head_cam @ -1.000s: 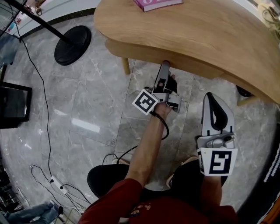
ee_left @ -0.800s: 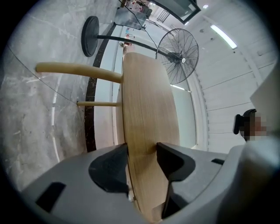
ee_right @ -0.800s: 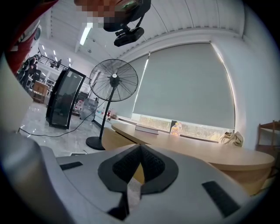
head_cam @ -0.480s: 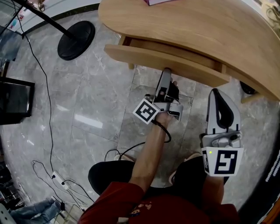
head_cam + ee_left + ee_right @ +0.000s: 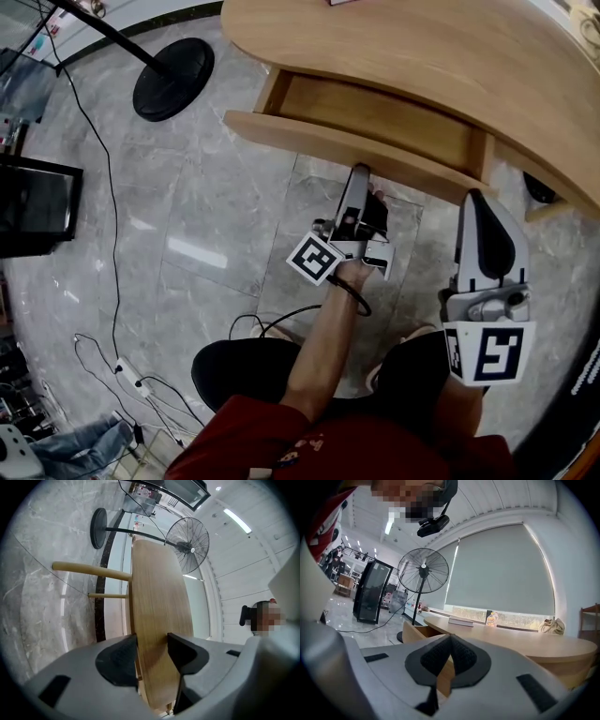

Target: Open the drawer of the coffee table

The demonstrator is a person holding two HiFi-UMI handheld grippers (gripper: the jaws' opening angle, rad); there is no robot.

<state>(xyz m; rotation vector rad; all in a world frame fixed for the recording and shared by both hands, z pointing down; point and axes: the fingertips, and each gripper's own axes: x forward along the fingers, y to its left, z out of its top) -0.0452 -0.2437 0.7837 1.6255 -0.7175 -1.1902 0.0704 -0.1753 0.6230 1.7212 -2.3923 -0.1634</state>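
Grip: the left gripper (image 5: 359,172), reaching forward from the person's hand, is clamped across the lower edge of the drawer front (image 5: 300,139). In the left gripper view the wooden panel fills the gap between the two pads (image 5: 116,660), one pad against each face. The right gripper (image 5: 480,201) hangs near the right end of the drawer front but apart from it and holds nothing. In the right gripper view its pads (image 5: 461,657) meet tip to tip.

The drawer (image 5: 375,111) stands partly out of the coffee table (image 5: 422,42). The head view shows the front panel well clear of the tabletop edge, both side walls in sight, and a broad strip of bare drawer bottom exposed. No contents show in the exposed part. The rear of the drawer lies under the tabletop, so its full depth cannot be told.

Assessment: the main part of the task appears done, as the drawer is open enough to see into. What is left, in my judgement, is at most a further pull toward full travel, then letting go of the panel and backing away. Whether a stop limits the travel cannot be told.

Surroundings: grey marble floor (image 5: 216,216) under the drawer. A fan base (image 5: 173,80) stands to the left, well apart. A book (image 5: 461,620) lies on the tabletop, away from the drawer.
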